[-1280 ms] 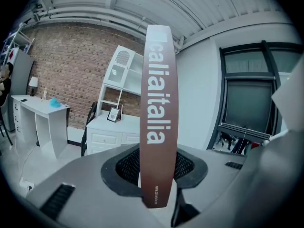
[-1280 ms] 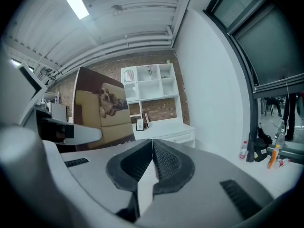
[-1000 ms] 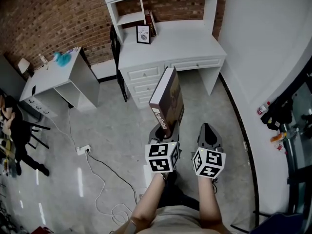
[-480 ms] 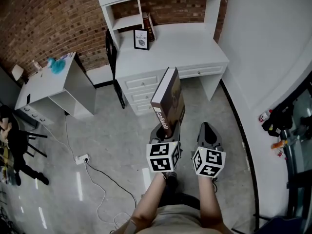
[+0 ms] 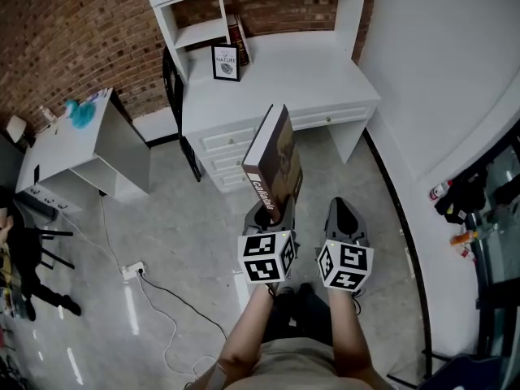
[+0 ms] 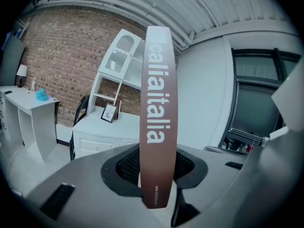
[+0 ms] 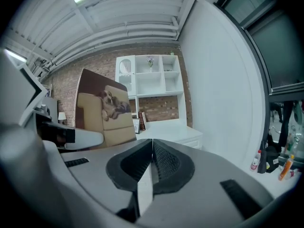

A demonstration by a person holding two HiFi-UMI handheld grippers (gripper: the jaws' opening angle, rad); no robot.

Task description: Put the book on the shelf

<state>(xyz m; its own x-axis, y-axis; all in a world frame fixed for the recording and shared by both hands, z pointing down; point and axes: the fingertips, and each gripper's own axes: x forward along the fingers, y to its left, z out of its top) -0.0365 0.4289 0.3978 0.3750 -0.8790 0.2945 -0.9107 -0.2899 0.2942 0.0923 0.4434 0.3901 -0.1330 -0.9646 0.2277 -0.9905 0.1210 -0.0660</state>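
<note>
The left gripper, low in the centre of the head view, has its jaws clamped on the bottom edge of a large brown book. The book stands upright with its lettered spine facing the gripper's camera. It hangs over the floor just in front of the white desk, well short of the shelf at the upper left. The right gripper sits just beside the left one, with its jaws pressed together on nothing.
</note>
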